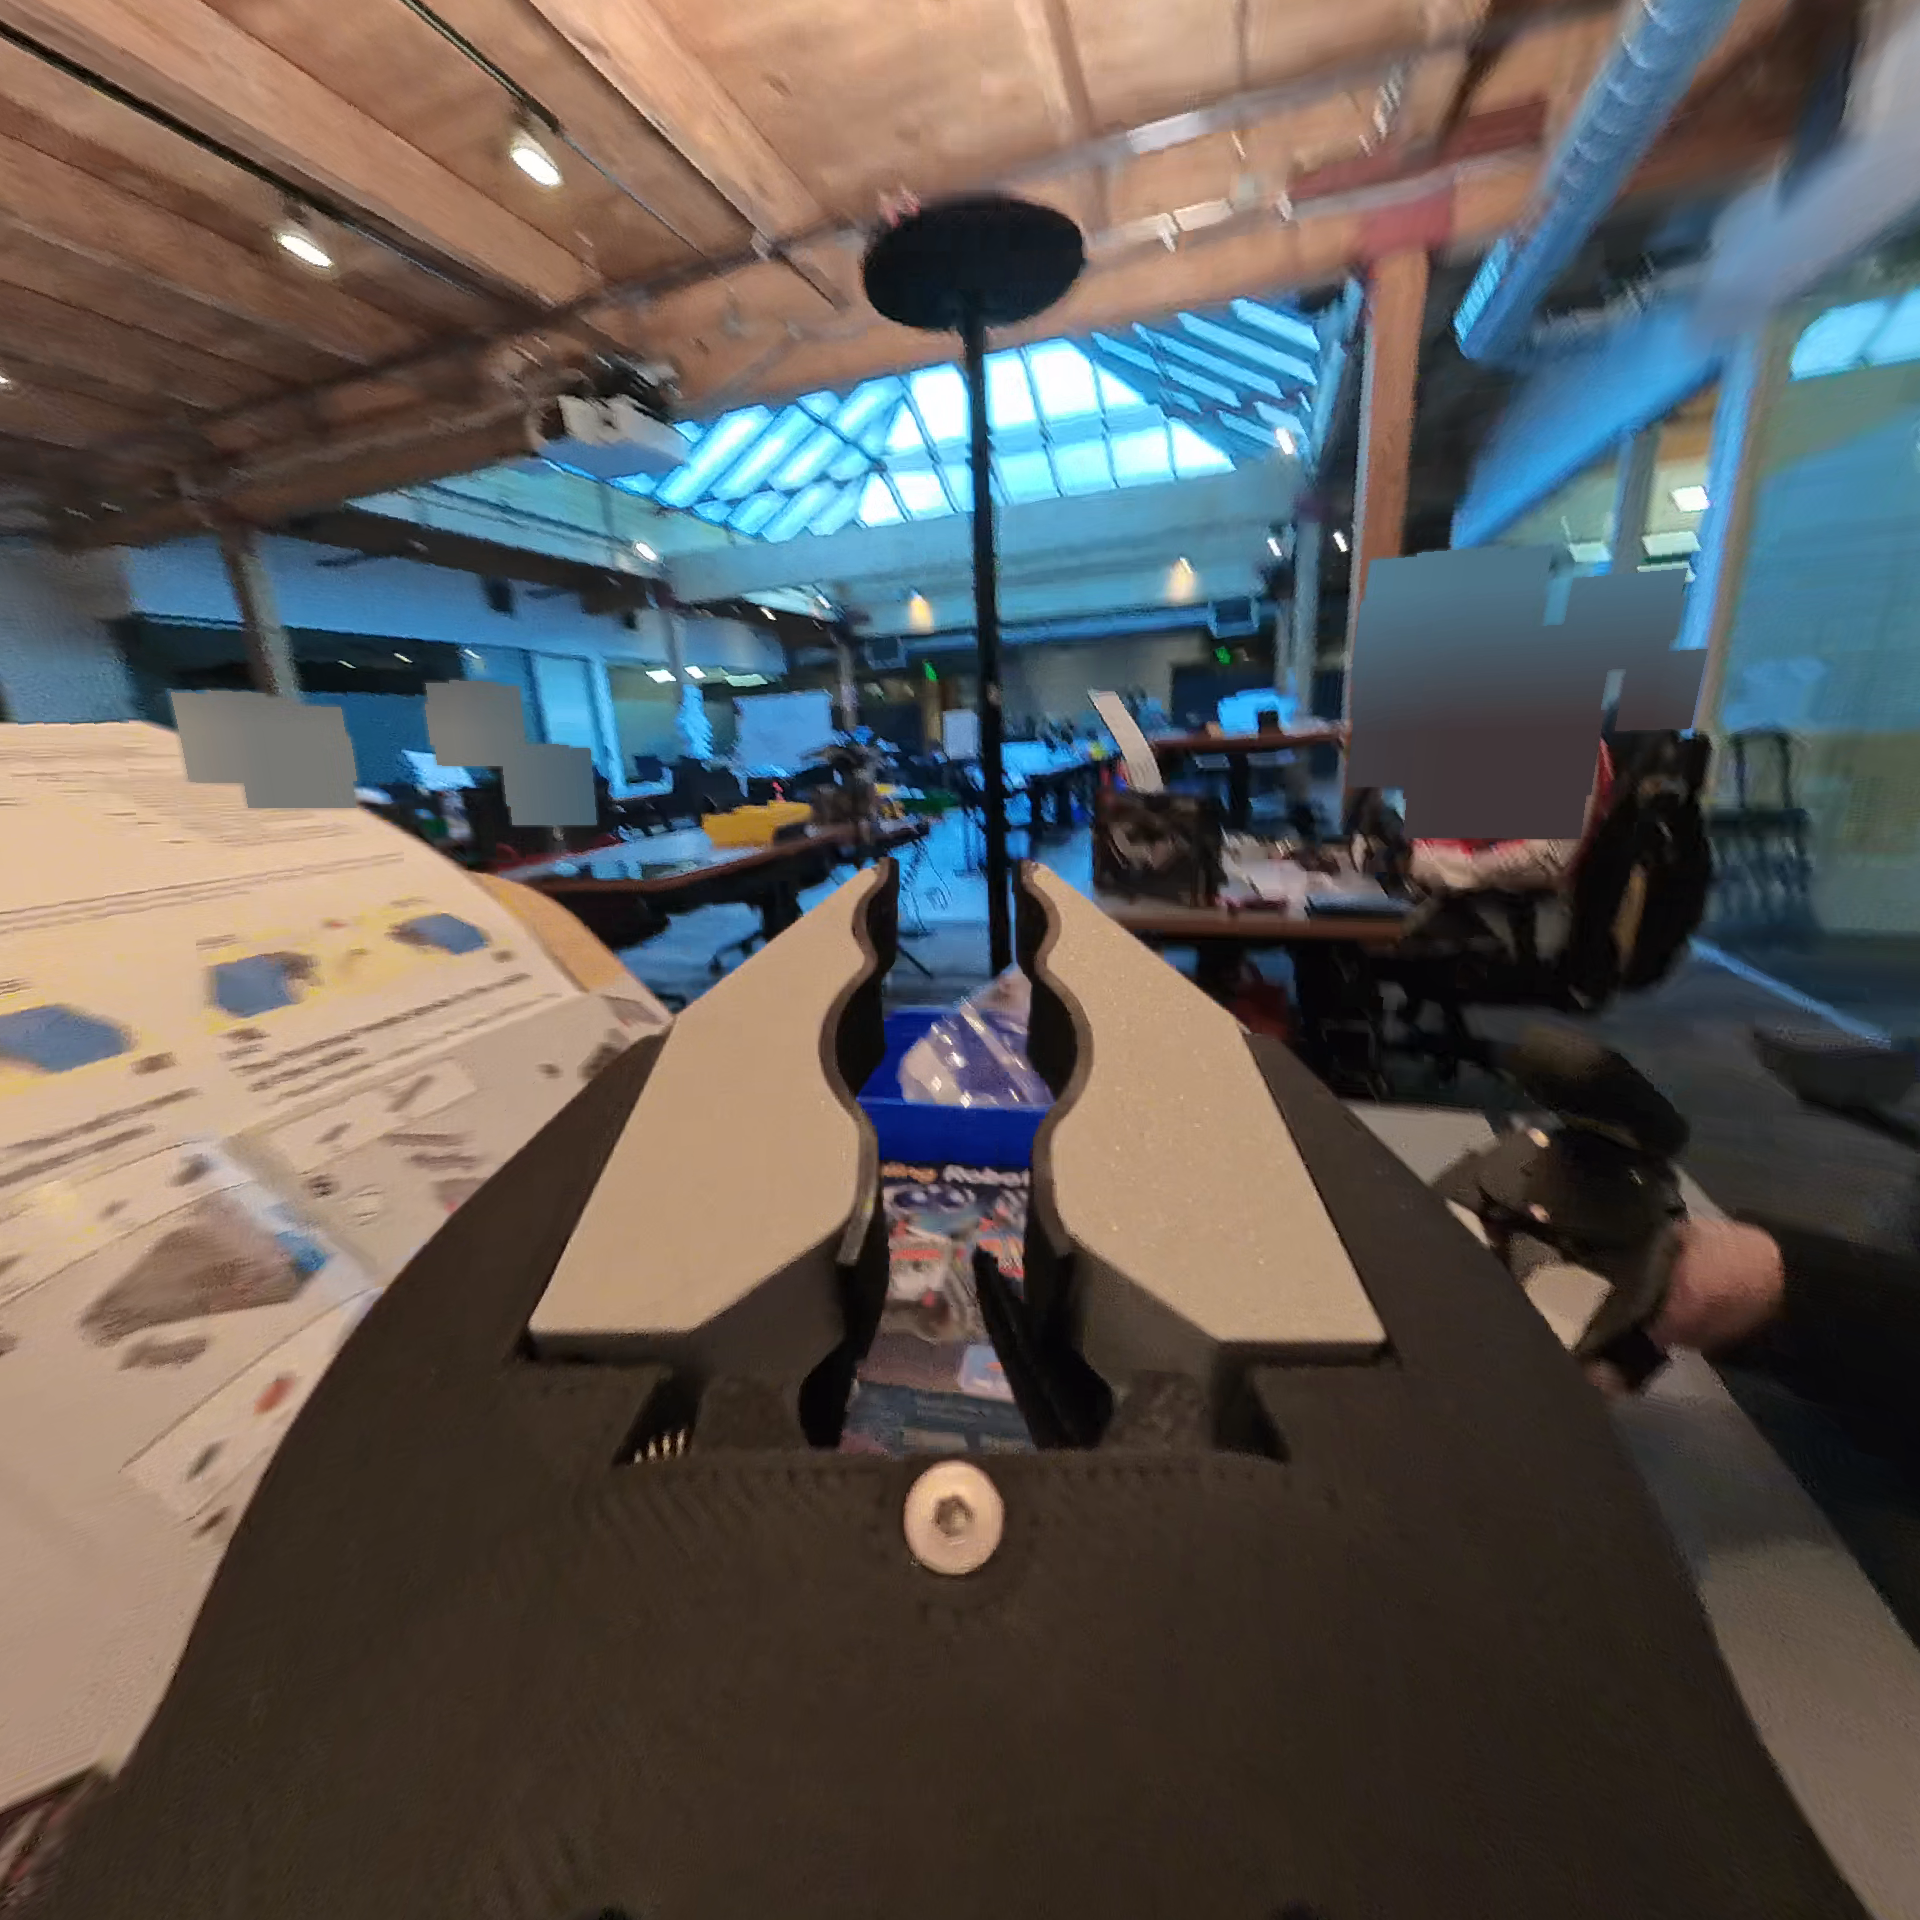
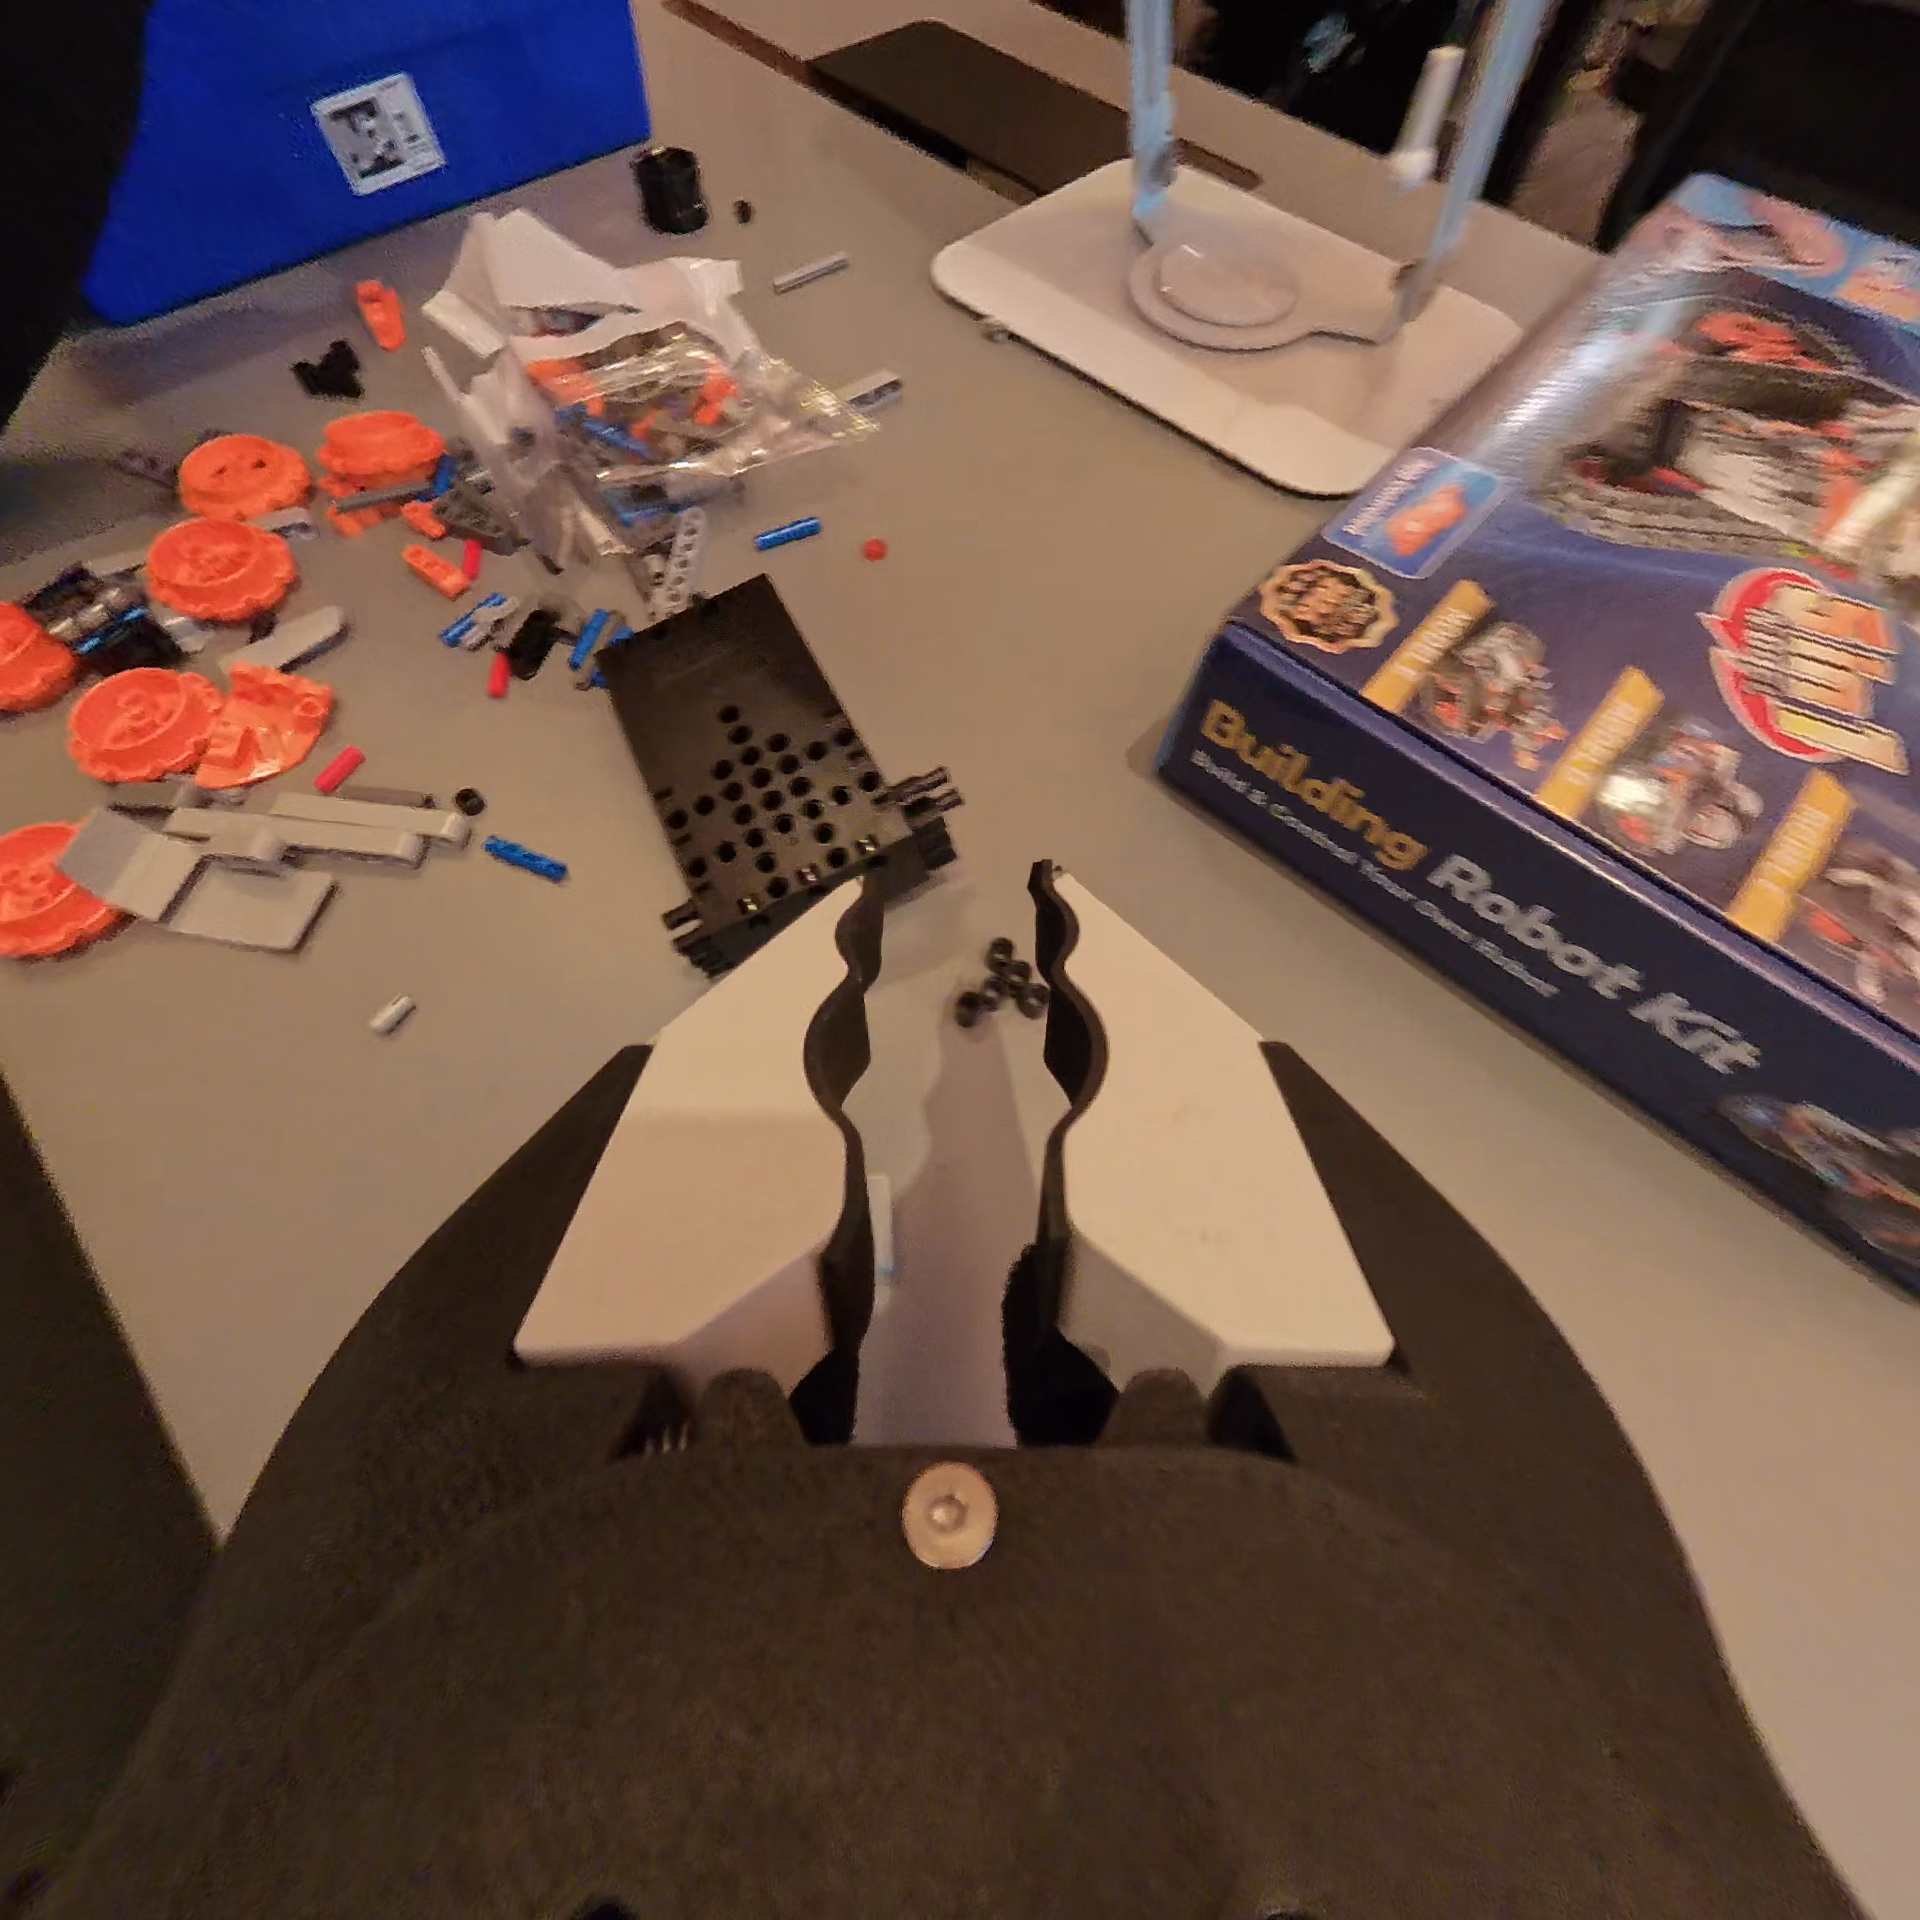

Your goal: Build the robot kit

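My left gripper (image 1: 956, 883) is raised and points out into the room, open with a narrow gap and nothing between the fingers. A printed instruction sheet (image 1: 208, 1091) hangs close on its left. Beyond its fingers are a blue bin (image 1: 951, 1117) with a clear bag in it and, below that, the kit box (image 1: 951, 1236). My right gripper (image 2: 954, 888) is open and empty, hovering over the grey table (image 2: 1039, 582). A cluster of small black rings (image 2: 1000, 979) lies just by its right fingertip. A black perforated plate (image 2: 769, 769) lies just ahead on the left.
Orange wheels (image 2: 218, 566), grey beams (image 2: 270, 842) and small blue and red pins are scattered on the left. A torn clear bag of parts (image 2: 644, 416) lies behind the plate. A blue bin (image 2: 364, 135), a white stand base (image 2: 1226, 322) and the kit box (image 2: 1558, 790) ring the table. The other gripper, in a hand (image 1: 1579, 1195), shows at the right of the left wrist view. Left tips to right tips: about 35 cm. My right tips are roughly 7 cm from the black perforated plate (image 2: 769, 769).
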The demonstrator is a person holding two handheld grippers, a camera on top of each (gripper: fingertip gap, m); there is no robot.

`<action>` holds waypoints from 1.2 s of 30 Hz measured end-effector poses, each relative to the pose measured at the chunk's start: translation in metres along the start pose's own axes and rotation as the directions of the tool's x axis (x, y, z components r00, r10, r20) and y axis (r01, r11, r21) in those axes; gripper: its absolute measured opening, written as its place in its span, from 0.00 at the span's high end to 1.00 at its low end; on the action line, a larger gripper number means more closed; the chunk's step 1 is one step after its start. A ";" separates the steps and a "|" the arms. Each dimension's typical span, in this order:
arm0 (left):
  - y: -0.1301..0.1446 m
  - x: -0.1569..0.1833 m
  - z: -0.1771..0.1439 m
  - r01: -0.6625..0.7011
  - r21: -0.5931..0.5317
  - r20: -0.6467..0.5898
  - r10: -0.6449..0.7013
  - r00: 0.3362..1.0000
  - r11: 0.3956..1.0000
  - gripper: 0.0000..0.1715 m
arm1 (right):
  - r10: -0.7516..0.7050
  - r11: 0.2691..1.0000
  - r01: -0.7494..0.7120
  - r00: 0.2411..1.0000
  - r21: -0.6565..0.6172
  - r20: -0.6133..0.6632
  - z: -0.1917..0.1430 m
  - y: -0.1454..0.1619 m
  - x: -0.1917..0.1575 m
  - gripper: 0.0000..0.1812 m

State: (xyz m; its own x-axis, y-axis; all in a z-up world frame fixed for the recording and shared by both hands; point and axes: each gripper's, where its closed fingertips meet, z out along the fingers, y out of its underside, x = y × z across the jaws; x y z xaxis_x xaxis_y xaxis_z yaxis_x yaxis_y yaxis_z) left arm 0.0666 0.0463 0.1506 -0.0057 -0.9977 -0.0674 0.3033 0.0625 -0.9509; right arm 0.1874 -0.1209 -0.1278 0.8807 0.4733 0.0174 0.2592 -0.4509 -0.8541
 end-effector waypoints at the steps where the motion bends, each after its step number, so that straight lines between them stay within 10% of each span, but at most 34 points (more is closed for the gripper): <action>1: 0.009 0.014 0.009 -0.028 -0.056 -0.041 0.026 0.999 0.998 0.88 | -0.022 1.000 0.022 1.000 -0.017 0.021 0.004 0.002 -0.005 0.84; 8: 0.107 0.107 0.048 -0.262 -0.429 -0.354 0.106 0.929 0.865 0.79 | -0.166 0.979 0.176 0.981 -0.102 0.100 0.026 0.017 -0.030 0.82; 15: 0.239 0.153 -0.011 -0.509 -0.742 -0.570 -0.012 0.822 0.436 0.64 | -0.154 0.980 0.162 0.985 -0.113 0.080 0.022 0.025 -0.021 0.79; 21: 0.298 0.164 -0.056 -0.510 -0.821 -0.551 -0.122 0.826 0.258 0.57 | -0.137 0.984 0.143 0.989 -0.108 0.062 0.020 0.028 -0.015 0.79; 36: 0.322 0.163 -0.059 -0.301 -0.901 -0.371 -0.194 0.908 0.313 0.64 | -0.192 0.979 0.199 0.973 -0.041 0.124 0.020 0.019 -0.032 0.78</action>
State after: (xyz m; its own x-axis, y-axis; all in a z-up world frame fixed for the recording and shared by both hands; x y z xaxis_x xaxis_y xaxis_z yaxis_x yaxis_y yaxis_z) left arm 0.1070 -0.0944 -0.1845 -0.4172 -0.9088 0.0110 -0.7618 0.3431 -0.5495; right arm 0.1562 -0.1296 -0.1546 0.7582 0.6414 0.1168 0.4452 -0.3785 -0.8115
